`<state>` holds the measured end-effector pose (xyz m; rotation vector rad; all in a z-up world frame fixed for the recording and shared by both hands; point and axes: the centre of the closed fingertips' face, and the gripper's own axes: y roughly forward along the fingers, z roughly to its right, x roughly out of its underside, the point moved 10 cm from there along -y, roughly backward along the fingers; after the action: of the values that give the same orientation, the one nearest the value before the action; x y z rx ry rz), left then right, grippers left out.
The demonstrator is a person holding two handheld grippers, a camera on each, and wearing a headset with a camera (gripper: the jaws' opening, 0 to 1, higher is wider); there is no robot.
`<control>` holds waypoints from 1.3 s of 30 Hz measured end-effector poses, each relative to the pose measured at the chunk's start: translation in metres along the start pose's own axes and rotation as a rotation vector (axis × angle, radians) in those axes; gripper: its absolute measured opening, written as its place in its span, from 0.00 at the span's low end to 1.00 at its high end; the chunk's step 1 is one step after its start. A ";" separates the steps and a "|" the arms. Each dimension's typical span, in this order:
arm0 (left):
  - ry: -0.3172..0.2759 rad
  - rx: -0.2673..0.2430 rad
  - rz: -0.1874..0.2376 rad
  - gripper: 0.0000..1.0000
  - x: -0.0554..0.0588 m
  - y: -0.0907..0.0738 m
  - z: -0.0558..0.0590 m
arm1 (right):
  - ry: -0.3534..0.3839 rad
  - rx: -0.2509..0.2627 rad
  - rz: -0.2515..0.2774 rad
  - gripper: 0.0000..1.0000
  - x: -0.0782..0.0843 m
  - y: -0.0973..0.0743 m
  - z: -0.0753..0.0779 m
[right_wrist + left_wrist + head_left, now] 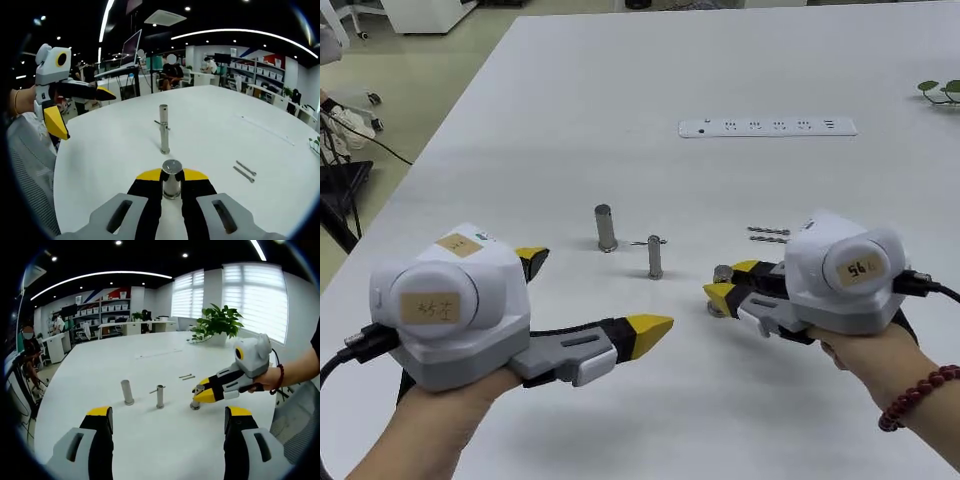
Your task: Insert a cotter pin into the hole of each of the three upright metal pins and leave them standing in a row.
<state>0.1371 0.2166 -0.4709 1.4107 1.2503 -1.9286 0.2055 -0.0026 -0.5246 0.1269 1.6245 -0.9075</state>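
three metal pins stand on the white table (570, 120) in a loose slanting line. the left pin (606, 228) is bare, and the middle pin (655, 257) has what looks like a cotter pin (640, 242) crosswise through its top. the third pin (722, 274) is caught by the right gripper (730, 282), whose jaws are closed on its shaft, with its cap showing between the yellow tips in the right gripper view. the left gripper (595, 292) hangs just over the table on the near side, jaws wide apart with nothing in them. two loose cotter pins (768, 235) lie flat just behind the right gripper, well apart from the left one. as i read it, the step is to steady the third pin so a cotter pin can go in. to do it well, the right hand should hold the pin upright without dragging it and turn it so the hole faces the free gripper; i can't make out the hole from here. the left gripper has to reach past the held pin, pinch a loose cotter pin near one end and feed it in level. the middle pin is close by, so the reach should go round it.
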 end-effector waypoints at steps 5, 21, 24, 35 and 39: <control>0.001 0.007 -0.004 0.91 0.002 0.000 0.002 | -0.013 -0.005 0.015 0.08 0.001 -0.001 -0.001; -0.007 0.010 -0.014 0.92 0.003 0.003 0.005 | 0.015 -0.062 0.069 0.18 0.001 -0.006 -0.001; -0.006 0.008 -0.015 0.92 0.003 0.003 0.005 | 0.007 -0.073 0.068 0.24 -0.001 -0.010 -0.002; -0.012 0.012 -0.001 0.95 0.005 0.003 0.008 | 0.035 -0.124 0.059 0.38 -0.003 -0.035 0.008; -0.011 0.017 -0.001 0.95 0.006 0.004 0.010 | 0.029 -0.125 0.030 0.38 -0.006 -0.046 0.013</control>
<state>0.1327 0.2071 -0.4770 1.4060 1.2329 -1.9495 0.1924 -0.0395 -0.4969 0.0779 1.6972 -0.7817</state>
